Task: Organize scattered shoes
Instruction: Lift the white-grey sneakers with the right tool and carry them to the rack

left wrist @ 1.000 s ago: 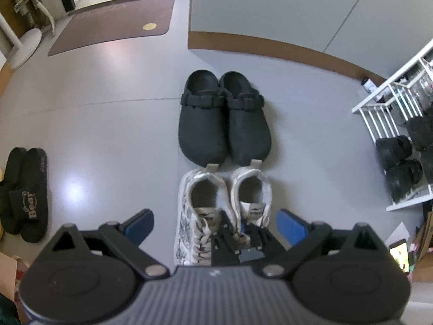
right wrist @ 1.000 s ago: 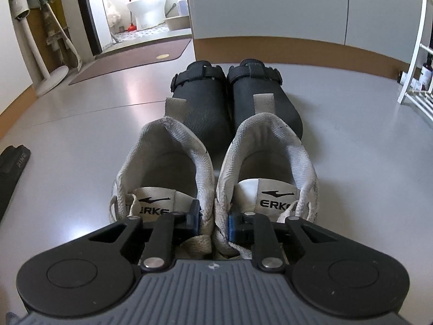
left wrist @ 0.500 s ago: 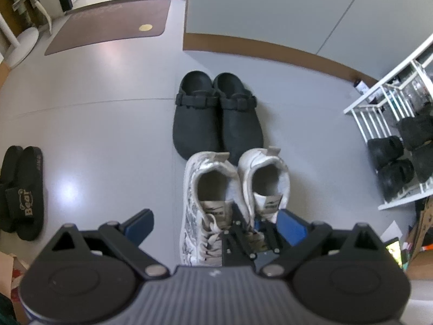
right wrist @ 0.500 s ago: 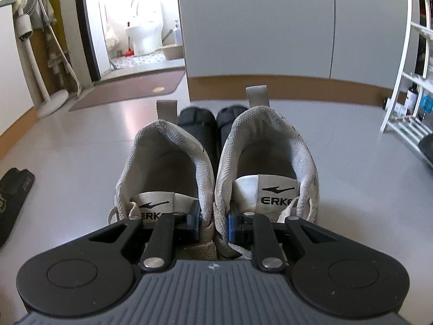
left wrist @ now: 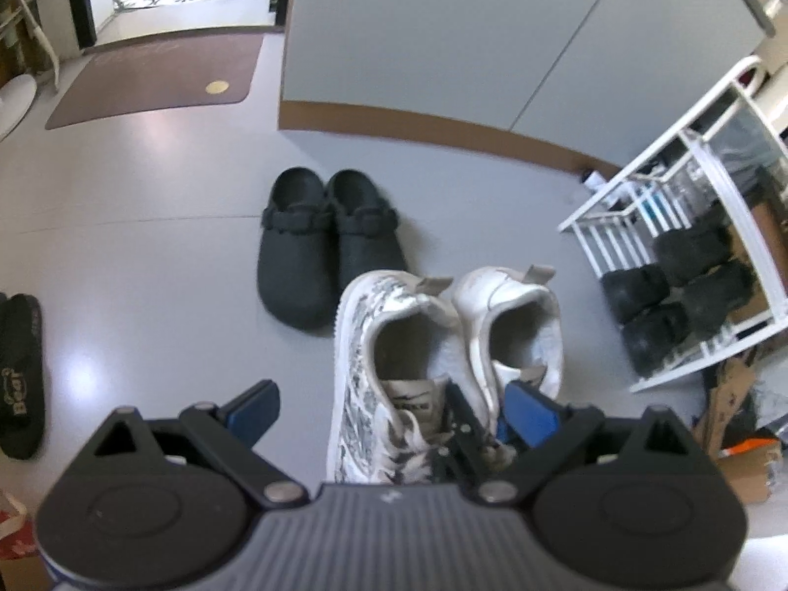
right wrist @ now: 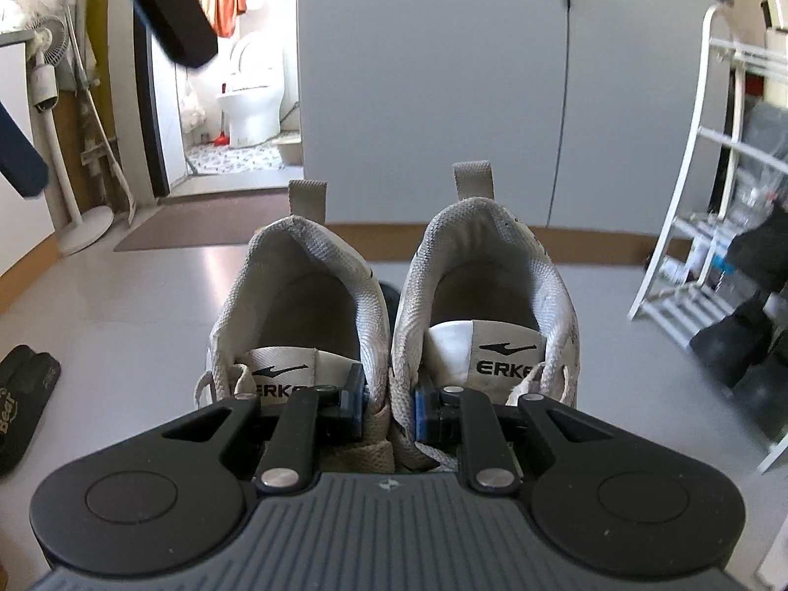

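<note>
A pair of white sneakers hangs off the grey floor, heels pointing away. My right gripper is shut on the two inner walls of the pair, pinched together. From the left wrist view the sneakers show to the right of a pair of black clogs, which stand side by side on the floor. My left gripper hovers above the sneakers, open, holding nothing. Its dark fingers show at the upper left of the right wrist view.
A white wire shoe rack with dark fuzzy shoes stands at the right. Black slides lie at the far left. A grey cabinet, a brown mat and cardboard border the floor.
The right gripper has lifted the white sneakers off the floor, up and slightly right of the black clogs. The left gripper has risen a little and stayed open.
</note>
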A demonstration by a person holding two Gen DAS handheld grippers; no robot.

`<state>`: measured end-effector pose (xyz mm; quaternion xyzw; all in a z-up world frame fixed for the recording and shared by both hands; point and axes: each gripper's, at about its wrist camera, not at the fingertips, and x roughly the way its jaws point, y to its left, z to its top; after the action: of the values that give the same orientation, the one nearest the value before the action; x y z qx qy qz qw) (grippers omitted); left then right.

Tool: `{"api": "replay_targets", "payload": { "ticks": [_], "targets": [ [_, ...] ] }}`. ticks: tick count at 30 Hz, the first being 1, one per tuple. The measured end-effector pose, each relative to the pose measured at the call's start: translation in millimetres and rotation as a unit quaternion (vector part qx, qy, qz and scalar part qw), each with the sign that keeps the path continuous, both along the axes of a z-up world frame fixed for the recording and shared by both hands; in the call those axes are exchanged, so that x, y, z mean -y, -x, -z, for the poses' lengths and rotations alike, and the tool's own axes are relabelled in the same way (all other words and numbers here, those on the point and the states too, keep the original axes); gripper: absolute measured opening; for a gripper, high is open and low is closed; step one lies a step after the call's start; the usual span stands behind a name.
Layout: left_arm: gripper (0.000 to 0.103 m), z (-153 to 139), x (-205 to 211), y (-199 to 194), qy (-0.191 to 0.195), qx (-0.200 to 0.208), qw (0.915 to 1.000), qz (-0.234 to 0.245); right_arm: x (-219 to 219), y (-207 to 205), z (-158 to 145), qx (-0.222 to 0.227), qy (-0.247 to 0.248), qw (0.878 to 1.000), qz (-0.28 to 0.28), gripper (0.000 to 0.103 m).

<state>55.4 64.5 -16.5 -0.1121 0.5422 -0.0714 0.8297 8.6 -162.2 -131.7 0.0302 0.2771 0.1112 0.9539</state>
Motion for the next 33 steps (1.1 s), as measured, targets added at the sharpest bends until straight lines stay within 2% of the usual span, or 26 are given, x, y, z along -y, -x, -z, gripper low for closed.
{"api": "replay_targets", "payload": {
  "ticks": [3, 7, 12, 15, 21, 33],
  "targets": [
    [0.099, -9.0, 3.9, 1.5, 0.020, 0.007, 0.9997, 0.015, 13.9, 2.3, -15.4, 0.001, 0.004, 1.000, 0.008, 0.020],
    [0.099, -18.3, 9.9, 5.6, 0.018, 0.020, 0.9988, 0.040, 34.4, 2.1, -34.3, 0.005, 0.001, 0.999, 0.032, 0.020],
    [0.099, -20.3, 3.6, 6.9, 0.027, 0.025, 0.9992, 0.017, 65.6, -4.4, -58.0, 0.008, 0.000, 0.998, 0.062, 0.020],
    [0.099, -23.4, 3.3, 8.7, 0.026, 0.037, 0.9987, 0.024, 96.7, -11.4, -78.2, 0.009, -0.015, 0.995, 0.095, 0.020],
    [0.099, -21.4, 2.1, 5.9, 0.031, 0.032, 0.9989, 0.015, 152.8, -29.8, -118.5, 0.024, -0.033, 0.988, 0.149, 0.020],
    [0.099, -19.0, 15.9, 0.9, 0.025, 0.031, 0.9989, 0.025, 227.4, -74.2, -171.2, 0.044, -0.030, 0.979, 0.194, 0.020]
  ]
}}
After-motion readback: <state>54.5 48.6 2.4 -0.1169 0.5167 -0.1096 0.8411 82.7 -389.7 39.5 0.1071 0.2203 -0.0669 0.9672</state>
